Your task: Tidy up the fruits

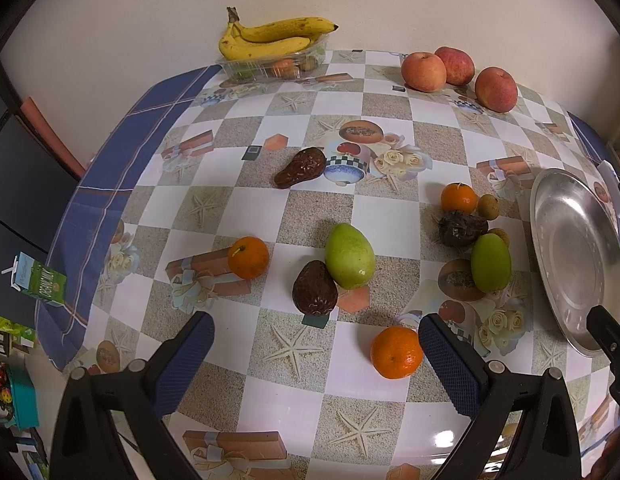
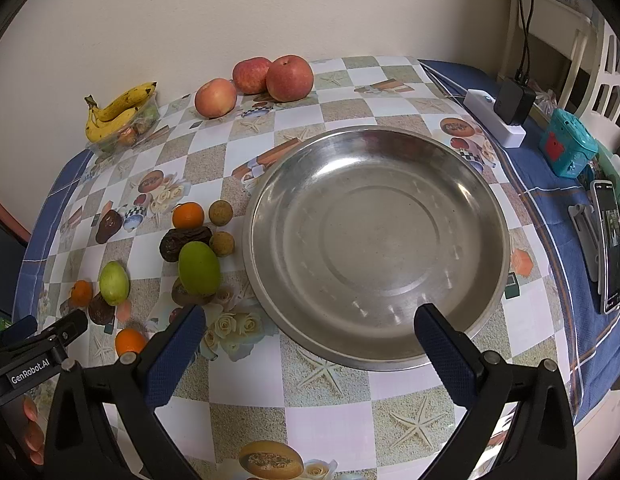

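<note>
Fruit lies scattered on a patterned tablecloth. In the left wrist view my left gripper (image 1: 316,326) stands open just short of a dark brown avocado (image 1: 314,288) and a green mango (image 1: 349,256), with an orange (image 1: 396,352) by its right finger. Another orange (image 1: 248,257) lies left of them. A steel plate (image 2: 376,242) is empty, and my right gripper (image 2: 310,320) hangs open over its near rim. Left of the plate sit a second green mango (image 2: 198,268), a dark fruit (image 2: 181,241), an orange (image 2: 187,215) and two small brown fruits (image 2: 220,212).
Three apples (image 2: 253,80) and a clear tray with bananas (image 2: 119,114) stand by the far wall. A power strip with a charger (image 2: 500,114), a teal box (image 2: 566,148) and a phone on a stand (image 2: 609,246) line the table's right side. A green carton (image 1: 39,282) sits beyond the left edge.
</note>
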Tool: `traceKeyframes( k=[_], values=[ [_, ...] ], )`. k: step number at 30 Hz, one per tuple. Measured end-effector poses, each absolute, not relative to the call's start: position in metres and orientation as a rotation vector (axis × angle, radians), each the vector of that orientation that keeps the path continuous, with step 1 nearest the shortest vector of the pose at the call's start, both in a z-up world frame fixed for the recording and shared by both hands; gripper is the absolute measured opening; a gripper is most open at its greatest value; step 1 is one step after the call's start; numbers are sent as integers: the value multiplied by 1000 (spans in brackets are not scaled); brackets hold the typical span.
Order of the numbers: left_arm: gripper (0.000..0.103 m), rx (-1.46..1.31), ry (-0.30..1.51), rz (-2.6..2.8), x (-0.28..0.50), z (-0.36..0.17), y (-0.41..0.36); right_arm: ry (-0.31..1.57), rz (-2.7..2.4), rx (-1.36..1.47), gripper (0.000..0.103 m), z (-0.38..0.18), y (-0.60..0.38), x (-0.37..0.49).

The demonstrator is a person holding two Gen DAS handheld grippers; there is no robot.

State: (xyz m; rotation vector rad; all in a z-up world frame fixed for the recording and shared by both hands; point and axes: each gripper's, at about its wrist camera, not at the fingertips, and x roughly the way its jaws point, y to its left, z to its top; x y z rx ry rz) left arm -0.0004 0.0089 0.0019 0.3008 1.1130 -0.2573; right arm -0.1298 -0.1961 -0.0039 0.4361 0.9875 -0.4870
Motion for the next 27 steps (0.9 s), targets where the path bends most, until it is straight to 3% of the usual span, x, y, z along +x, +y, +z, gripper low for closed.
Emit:
traceKeyframes(
  k=[27],
  values=[
    [103, 265, 1134, -260, 2, -1, 14, 994, -488, 438, 103, -5, -197, -130]
  ],
)
